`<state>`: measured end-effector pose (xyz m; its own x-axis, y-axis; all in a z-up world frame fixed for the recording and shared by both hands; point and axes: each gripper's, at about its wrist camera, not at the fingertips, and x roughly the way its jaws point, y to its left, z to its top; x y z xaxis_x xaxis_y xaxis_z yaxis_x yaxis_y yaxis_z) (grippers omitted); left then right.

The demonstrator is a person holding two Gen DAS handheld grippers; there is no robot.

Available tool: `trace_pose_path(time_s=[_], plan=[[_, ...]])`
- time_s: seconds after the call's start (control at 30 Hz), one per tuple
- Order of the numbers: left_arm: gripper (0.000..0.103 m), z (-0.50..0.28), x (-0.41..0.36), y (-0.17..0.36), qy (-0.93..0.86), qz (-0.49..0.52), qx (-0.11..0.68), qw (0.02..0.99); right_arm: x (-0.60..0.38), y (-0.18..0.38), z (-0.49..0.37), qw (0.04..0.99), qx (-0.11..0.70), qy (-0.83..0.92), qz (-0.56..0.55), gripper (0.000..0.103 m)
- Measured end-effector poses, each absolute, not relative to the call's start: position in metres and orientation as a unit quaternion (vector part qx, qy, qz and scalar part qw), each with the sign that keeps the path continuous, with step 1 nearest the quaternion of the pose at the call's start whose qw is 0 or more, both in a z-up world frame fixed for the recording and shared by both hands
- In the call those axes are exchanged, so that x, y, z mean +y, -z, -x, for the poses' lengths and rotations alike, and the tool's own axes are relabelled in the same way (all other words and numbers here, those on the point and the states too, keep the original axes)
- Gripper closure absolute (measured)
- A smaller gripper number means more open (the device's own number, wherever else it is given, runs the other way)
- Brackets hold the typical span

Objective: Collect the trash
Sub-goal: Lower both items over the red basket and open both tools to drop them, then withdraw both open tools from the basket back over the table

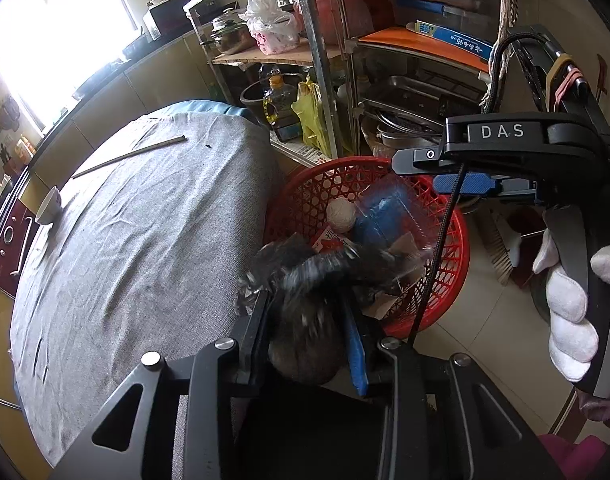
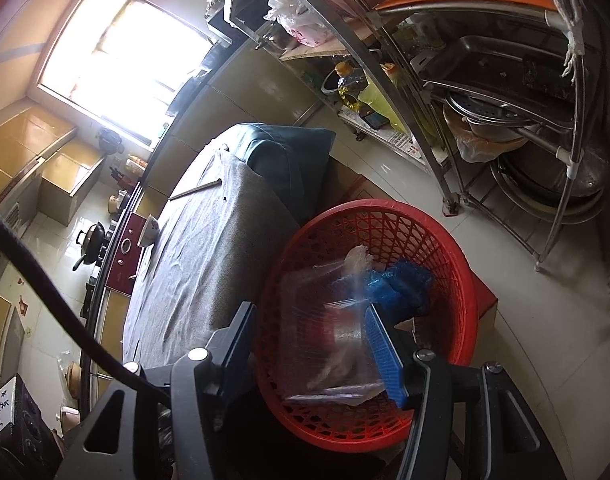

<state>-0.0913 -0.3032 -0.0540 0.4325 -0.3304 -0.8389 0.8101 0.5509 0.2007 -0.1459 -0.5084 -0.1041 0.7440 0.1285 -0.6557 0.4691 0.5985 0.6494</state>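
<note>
Trash goes into the red basket [image 1: 445,248], which sits on the floor against the cloth-covered table [image 1: 145,240] so we can drop pieces straight over its edge. Our left gripper [image 1: 305,320] is narrowly parted around a dark, blurred wad [image 1: 305,300], probably crumpled wrapping, held right at the near rim. Our right gripper [image 2: 313,340] hangs half-open above the basket, gripping nothing; a clear plastic bag [image 2: 325,320] lies beneath it.
</note>
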Motion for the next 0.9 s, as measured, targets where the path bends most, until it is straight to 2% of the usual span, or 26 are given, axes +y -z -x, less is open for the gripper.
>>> trace_pose_path(time_s=[0.3, 0.47, 0.57, 0.7, 0.9], plan=[[0.064, 0.091, -0.302, 0.053, 0.358, -0.307, 0.389, 0.791, -0.507, 0.103, 0.145, 0.828, 0.340, 0.103, -0.433, 0.043], [0.048, 0.091, -0.300, 0.050, 0.352, -0.307, 0.381, 0.798, -0.506, 0.102, 0.145, 0.830, 0.340, 0.101, -0.431, 0.043], [0.047, 0.091, -0.299, 0.048, 0.349, -0.307, 0.377, 0.801, -0.505, 0.102, 0.145, 0.830, 0.339, 0.100, -0.431, 0.043], [0.039, 0.090, -0.297, 0.045, 0.338, -0.306, 0.372, 0.809, -0.504, 0.101, 0.144, 0.831, 0.339, 0.100, -0.429, 0.043], [0.035, 0.089, -0.286, 0.030, 0.321, -0.293, 0.346, 0.832, -0.501, 0.095, 0.141, 0.837, 0.336, 0.098, -0.421, 0.043]])
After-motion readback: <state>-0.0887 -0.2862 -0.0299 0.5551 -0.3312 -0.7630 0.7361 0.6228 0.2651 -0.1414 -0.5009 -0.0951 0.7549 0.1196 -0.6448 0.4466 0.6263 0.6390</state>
